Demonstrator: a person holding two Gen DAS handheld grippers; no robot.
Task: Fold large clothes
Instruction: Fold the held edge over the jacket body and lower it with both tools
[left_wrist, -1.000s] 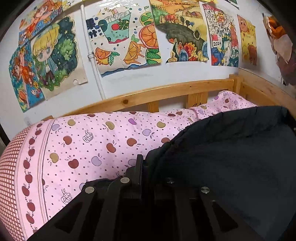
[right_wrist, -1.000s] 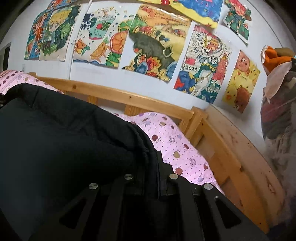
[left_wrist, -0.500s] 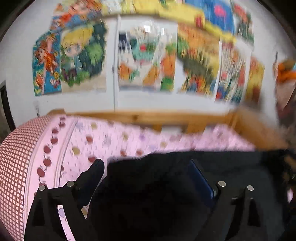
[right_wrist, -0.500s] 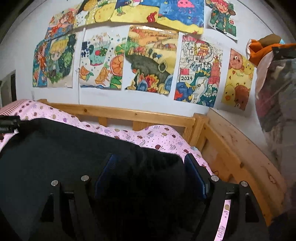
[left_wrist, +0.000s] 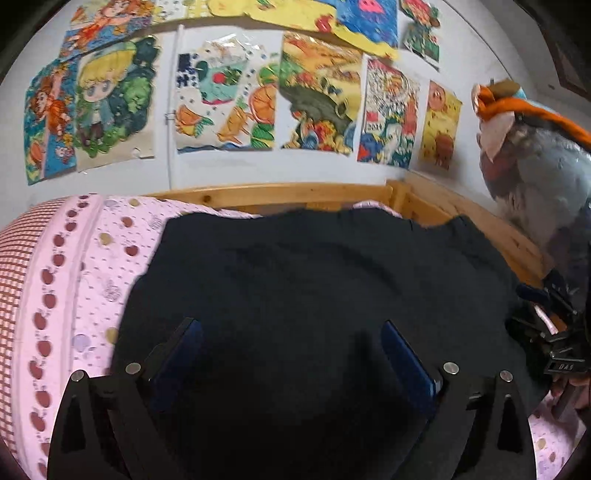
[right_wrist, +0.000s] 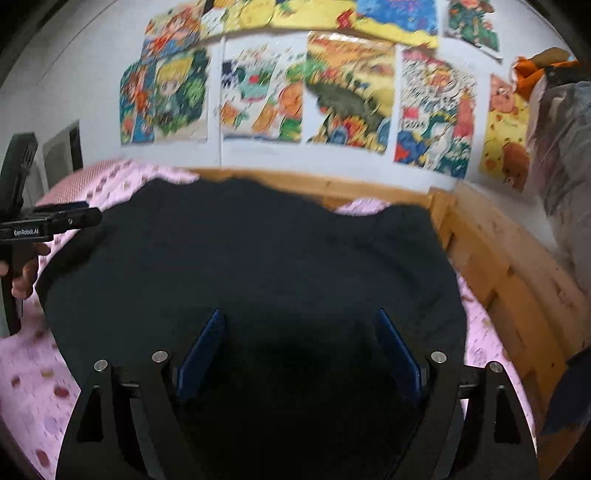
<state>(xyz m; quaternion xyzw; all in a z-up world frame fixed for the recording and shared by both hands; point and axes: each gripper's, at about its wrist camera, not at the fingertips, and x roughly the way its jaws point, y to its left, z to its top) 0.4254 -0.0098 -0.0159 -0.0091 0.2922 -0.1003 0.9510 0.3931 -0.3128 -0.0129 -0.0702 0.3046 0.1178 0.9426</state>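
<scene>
A large black garment (left_wrist: 325, 280) lies spread flat on the pink apple-print bed sheet (left_wrist: 88, 266); it also shows in the right wrist view (right_wrist: 258, 258). My left gripper (left_wrist: 291, 328) is open and empty, its blue-padded jaws wide apart above the near part of the cloth. My right gripper (right_wrist: 299, 321) is open and empty too, held above the cloth's near right part. The left gripper's body shows at the left edge of the right wrist view (right_wrist: 44, 223), and the right one at the right edge of the left wrist view (left_wrist: 554, 347).
A wooden bed frame (right_wrist: 495, 266) borders the mattress at the back and right. Colourful drawings (left_wrist: 229, 96) cover the white wall behind. A pile of stuffed bags and clothes (left_wrist: 535, 158) stands at the right. A checked pink pillow edge (left_wrist: 14, 280) lies at the left.
Both grippers were shut on the black garment's edge, then opened and let it go. They have pulled back and up, and the cloth now lies flat on the bed.
</scene>
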